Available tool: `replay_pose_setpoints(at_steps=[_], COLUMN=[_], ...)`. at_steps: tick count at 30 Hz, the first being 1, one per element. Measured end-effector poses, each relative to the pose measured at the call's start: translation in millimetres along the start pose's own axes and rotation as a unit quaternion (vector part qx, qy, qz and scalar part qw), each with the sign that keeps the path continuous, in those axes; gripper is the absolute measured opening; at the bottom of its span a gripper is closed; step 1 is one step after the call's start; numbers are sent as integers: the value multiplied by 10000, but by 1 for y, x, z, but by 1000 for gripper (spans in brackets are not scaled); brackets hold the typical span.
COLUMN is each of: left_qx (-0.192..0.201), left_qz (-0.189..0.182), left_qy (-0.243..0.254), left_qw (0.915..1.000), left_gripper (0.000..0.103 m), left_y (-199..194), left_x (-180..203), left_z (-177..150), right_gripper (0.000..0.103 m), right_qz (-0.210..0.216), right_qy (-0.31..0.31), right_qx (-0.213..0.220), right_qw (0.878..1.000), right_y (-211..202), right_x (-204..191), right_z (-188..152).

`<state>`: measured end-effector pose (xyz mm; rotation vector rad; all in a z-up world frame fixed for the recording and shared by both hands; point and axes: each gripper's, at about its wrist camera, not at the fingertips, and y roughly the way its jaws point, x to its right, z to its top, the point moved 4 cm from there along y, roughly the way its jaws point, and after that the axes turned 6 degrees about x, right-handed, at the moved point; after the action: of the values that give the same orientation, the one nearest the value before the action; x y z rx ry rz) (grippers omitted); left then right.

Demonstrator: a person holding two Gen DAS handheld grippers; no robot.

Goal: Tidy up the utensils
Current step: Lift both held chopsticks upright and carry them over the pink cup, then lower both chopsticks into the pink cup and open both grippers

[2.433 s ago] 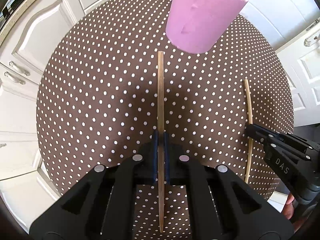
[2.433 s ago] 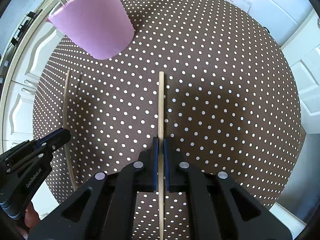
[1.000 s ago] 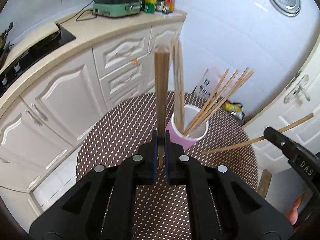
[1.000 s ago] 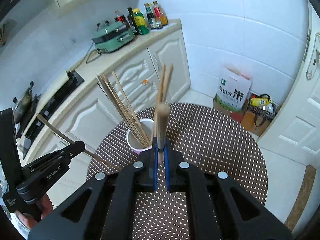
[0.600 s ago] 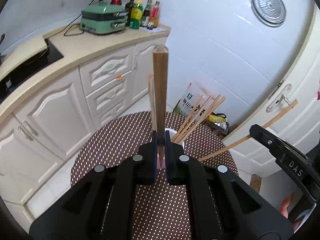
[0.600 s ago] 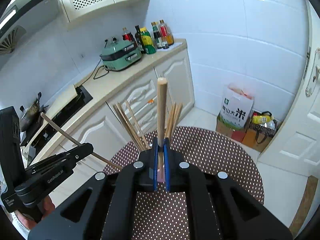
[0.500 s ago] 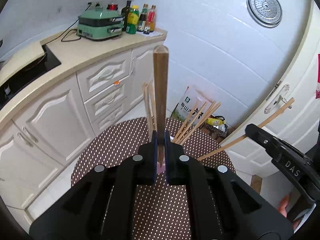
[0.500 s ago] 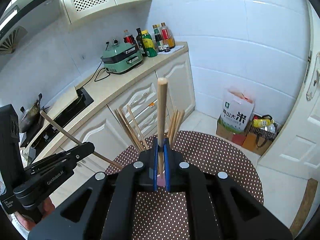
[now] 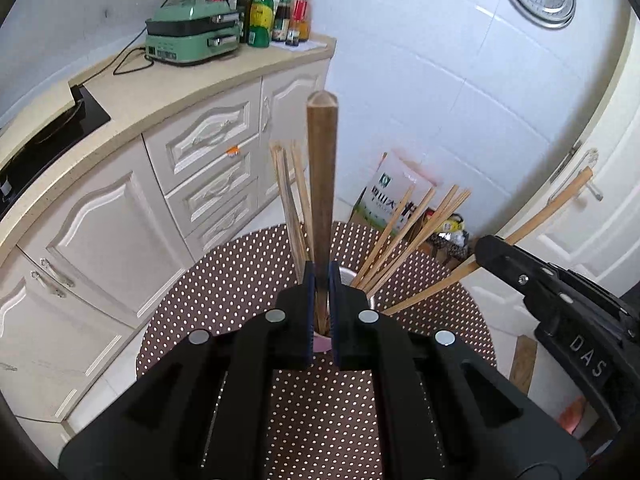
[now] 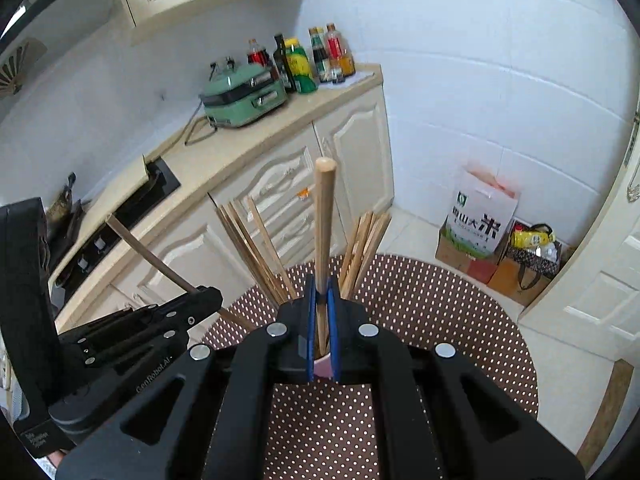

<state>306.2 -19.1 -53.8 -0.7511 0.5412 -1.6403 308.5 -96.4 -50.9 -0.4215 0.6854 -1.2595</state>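
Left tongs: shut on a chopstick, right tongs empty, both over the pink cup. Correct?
Not quite. The right tongs are not empty: they are shut on a chopstick too, as the right wrist view shows. The left tongs are shut on a chopstick, both over the pink cup.

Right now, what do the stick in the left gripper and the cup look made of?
Stick in the left gripper: wood or bamboo, matte brown, with visible lengthwise grain. Cup: pink and matte, mostly hidden; perhaps plastic, can't tell.
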Motion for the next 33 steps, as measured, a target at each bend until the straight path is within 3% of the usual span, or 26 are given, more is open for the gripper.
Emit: replay_pose_setpoints(at_steps=[16, 20, 27, 29, 30, 31, 32, 33], left_qx=[-572, -497, -860, -902, -911, -956, -1003, -1015], left_qz=[164, 137, -30, -60, -60, -9, 29, 44], left_qy=[-23, -50, -126, -137, -128, -91, -49, -26], left_qw=[9982, 9987, 9962, 9958, 9957, 9954, 9949, 9948], left_gripper=[7, 7, 7, 7, 9, 12, 23, 41], left_y=[54, 57, 72, 73, 74, 74, 75, 75], left_x=[-10, -13, -19, -19, -19, -18, -18, -19], left_z=[-20, -20, -29, -32, -33, -35, -37, -39], right_gripper=[4, 4, 8, 15, 19, 30, 38, 42], right_qz=[-179, -208, -168, -148, -141, -152, -193, -221], right_qy=[141, 200, 396, 386, 382, 379, 373, 375], right_qx=[-720, -839, -1052, -1077, -1087, -1094, -1087, -1074], right_qw=[9971, 9961, 9935, 9933, 9932, 9932, 9932, 9933], right_y=[60, 69, 78, 78, 78, 77, 76, 74], right_x=[8, 11, 17, 18, 18, 18, 19, 20], right_z=[-24, -29, -40, -42, -43, -44, -45, -46])
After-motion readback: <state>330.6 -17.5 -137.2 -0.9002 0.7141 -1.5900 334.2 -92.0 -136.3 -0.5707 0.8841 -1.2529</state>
